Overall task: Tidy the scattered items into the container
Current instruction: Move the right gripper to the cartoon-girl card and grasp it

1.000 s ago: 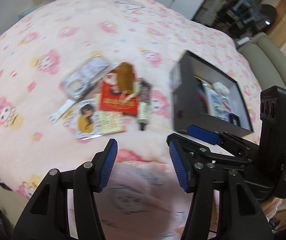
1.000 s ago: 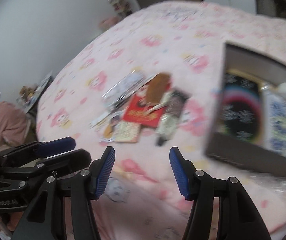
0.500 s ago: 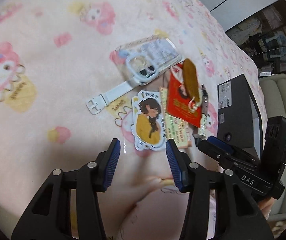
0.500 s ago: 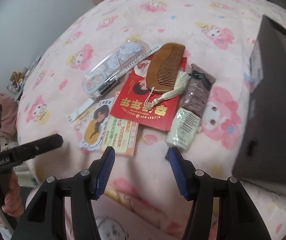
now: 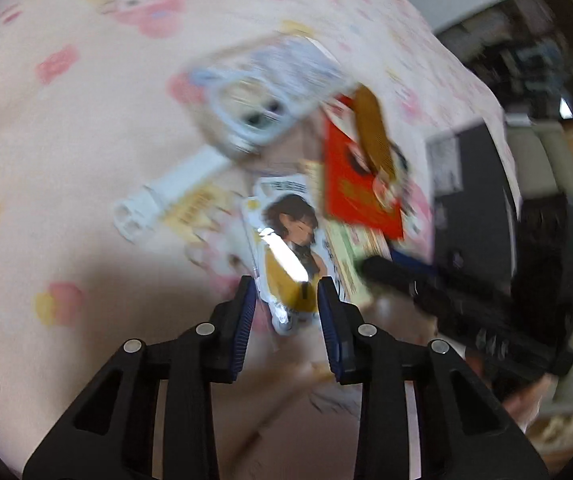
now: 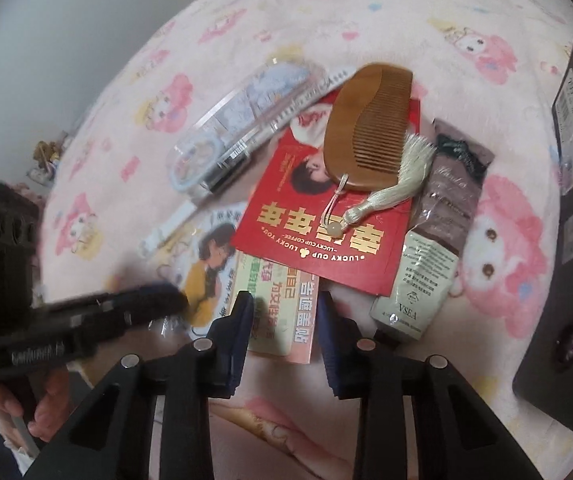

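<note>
- My left gripper (image 5: 286, 312) is down at the near end of the girl sticker card (image 5: 286, 248), its jaws part-open with that end of the card lying between the blue pads. I cannot tell from this blurred view whether the pads touch the card yet.
- I take the red envelope (image 6: 326, 216) as my landmark. The girl sticker card lies just to its left and a little nearer me, with its long axis running from my left gripper up and away toward the envelope's near left corner.
- My right gripper (image 6: 284, 320) is also part-open and grips nothing. It straddles the near edge of the green-and-pink leaflet (image 6: 282, 312), which sticks out from under the envelope's near edge, its long axis pointing back at me.
- So each gripper has its own flat piece straight ahead: the left is nearer the card, the right nearer the leaflet. In the right view my left gripper (image 6: 154, 300) sits just left of the leaflet, close enough that I judge the two could knock together if both close in at once.
- The wooden comb (image 6: 366, 128) lies on top of the envelope, with its tassel trailing to the right edge. The brown sachet (image 6: 438, 232) lies alongside the envelope's right edge.
- The clear case (image 6: 242, 128) lies beyond the envelope's left edge, and a white strap (image 5: 170, 196) pokes out near it.
- The black box (image 6: 562, 240), where all this goes, stands to the right of the envelope, past the sachet. Both pieces must travel rightward over the pile.
</note>
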Tool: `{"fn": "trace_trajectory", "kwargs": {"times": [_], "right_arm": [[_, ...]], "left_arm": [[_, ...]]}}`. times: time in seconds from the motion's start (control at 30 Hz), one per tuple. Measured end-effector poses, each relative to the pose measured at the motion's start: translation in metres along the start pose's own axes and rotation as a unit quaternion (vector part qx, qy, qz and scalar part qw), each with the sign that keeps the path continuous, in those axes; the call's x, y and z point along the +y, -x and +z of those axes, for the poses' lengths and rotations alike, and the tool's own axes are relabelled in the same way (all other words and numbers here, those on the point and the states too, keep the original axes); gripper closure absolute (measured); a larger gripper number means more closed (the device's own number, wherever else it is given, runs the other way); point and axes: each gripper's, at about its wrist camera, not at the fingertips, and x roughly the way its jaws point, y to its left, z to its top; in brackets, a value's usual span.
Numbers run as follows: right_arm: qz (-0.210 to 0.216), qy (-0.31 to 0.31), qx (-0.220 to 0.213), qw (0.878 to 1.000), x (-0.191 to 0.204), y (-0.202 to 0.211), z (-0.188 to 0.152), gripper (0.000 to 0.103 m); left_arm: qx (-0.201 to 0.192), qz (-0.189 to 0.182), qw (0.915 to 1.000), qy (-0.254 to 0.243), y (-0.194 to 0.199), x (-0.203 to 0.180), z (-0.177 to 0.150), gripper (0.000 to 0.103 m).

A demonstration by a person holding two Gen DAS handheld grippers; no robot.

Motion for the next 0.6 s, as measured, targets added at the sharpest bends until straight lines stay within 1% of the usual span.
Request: {"fn": "trace_trajectory", "kwargs": {"times": [0.03, 0.1, 0.17, 0.23, 0.37, 0.43, 0.5, 0.6], "right_arm": [[-0.002, -0.003, -0.007, 1.000, -0.002, 0.005, 0.001, 0.075], [-0.010, -0.014, -0.018, 1.000, -0.007, 0.016, 0.001, 0.075], [-0.025, -0.021, -0.019, 0.999, -0.013, 0.024, -0.004, 0.075], [-0.029, -0.031, -0.004, 0.999, -0.019, 0.028, -0.012, 0.074], [0.018, -0.027, 0.052, 0.998, -0.021, 0.014, -0.027, 0.073], [0.021, -0.019, 0.074, 0.997, -0.018, 0.001, -0.027, 0.073], [0.019, -0.016, 0.081, 0.996, -0.016, -0.010, -0.024, 0.072], [0.035, -0.029, 0.078, 0.996, -0.018, -0.017, -0.018, 0.072]], "left_arm": [[0.002, 0.000, 0.9999, -0.013, 0.002, -0.005, -0.002, 0.072], [-0.003, 0.014, 0.9996, -0.023, 0.007, -0.008, -0.003, 0.068], [-0.014, 0.025, 0.9995, -0.014, 0.011, -0.001, 0.003, 0.065], [-0.025, 0.032, 0.9992, 0.000, 0.013, 0.010, 0.014, 0.065], [-0.036, 0.030, 0.9989, 0.003, 0.003, 0.019, 0.046, 0.065], [-0.039, 0.036, 0.9986, 0.002, -0.006, 0.023, 0.062, 0.065], [-0.034, 0.049, 0.9982, 0.001, -0.015, 0.022, 0.072, 0.065], [-0.020, 0.063, 0.9978, -0.009, -0.025, 0.019, 0.073, 0.067]]}}
